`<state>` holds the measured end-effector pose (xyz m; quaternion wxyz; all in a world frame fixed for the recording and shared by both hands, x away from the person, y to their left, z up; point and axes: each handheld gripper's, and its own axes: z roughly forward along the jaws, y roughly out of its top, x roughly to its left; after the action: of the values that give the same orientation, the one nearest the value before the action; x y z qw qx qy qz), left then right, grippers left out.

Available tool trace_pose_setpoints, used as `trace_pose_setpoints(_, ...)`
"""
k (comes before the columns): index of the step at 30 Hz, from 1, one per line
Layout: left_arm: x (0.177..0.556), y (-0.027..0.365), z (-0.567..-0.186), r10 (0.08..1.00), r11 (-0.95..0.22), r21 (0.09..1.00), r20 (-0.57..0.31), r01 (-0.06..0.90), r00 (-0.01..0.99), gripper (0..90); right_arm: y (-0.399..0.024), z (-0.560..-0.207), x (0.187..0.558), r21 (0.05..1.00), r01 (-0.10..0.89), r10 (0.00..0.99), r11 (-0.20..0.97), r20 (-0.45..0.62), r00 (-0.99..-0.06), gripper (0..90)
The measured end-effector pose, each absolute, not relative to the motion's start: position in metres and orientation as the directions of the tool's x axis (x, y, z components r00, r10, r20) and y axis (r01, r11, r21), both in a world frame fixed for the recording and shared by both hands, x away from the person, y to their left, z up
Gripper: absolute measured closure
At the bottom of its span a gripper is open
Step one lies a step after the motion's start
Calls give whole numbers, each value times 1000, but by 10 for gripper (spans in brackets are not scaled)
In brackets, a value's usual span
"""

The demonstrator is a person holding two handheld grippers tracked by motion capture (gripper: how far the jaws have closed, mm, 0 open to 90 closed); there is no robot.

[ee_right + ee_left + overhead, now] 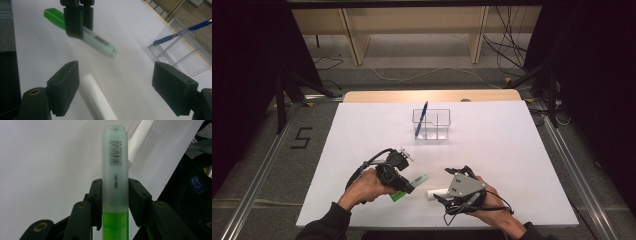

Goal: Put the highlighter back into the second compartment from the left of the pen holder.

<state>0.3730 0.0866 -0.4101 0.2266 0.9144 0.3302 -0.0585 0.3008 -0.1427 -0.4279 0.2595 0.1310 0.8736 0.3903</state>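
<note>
My left gripper (pixel 115 187) is shut on a green highlighter (pixel 115 165) with a frosted cap, gripping it near where cap meets body. The highlighter (pixel 419 179) hangs tilted a little above the white table, cap end away from the hand. In the right gripper view the highlighter (pixel 100 45) shows between the other gripper's jaws at the top. My right gripper (pixel 118 80) stands open and wide, with nothing between its pads. A white tube (pixel 96 96) lies on the table beside its left jaw. In the high view the right gripper (pixel 443 186) sits just right of the tube (pixel 435 192).
A clear plastic organizer (pixel 432 125) stands at the middle back of the white table top (pixel 512 150) with a blue pen (pixel 421 119) leaning in its left compartment. In the right gripper view the organizer (pixel 180 50) is at the right. The table's front edge runs close under both hands.
</note>
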Motion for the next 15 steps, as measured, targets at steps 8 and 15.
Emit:
trace_pose_setpoints(8,375,73,-403,534,-715,368,-263,595,804,661,-132,-434,289,643,-118,355,757,-556,-752,245)
trace_pose_setpoints(15,376,64,-396,513,-726,372,-268,579,816,660,-125,-441,282,546,-198,289,814,-676,-677,256)
